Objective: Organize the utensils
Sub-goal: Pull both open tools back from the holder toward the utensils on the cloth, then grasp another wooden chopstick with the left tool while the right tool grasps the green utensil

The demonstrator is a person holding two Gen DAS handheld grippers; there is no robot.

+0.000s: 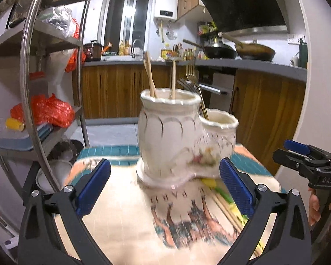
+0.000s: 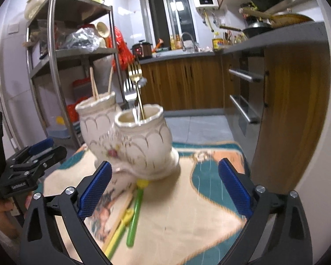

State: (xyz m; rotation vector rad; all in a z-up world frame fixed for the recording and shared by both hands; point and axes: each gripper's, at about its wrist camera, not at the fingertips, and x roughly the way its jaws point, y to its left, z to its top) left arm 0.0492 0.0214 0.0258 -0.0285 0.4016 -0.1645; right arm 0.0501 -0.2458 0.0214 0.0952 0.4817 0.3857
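Two forks (image 2: 134,75) in holder (image 2: 143,145)

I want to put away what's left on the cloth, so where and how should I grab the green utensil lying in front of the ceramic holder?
Probably grip the green utensil mid-handle, from above, with the open right gripper, jaws across the shaft. It lies flat, its yellow tip near the ceramic holder, and yellow sticks crowd its left side.

Bright indoor light, window (image 1: 126,17) glare, motion-blurred tablecloth (image 2: 187,198), fisheye-bent edges with dark corners.
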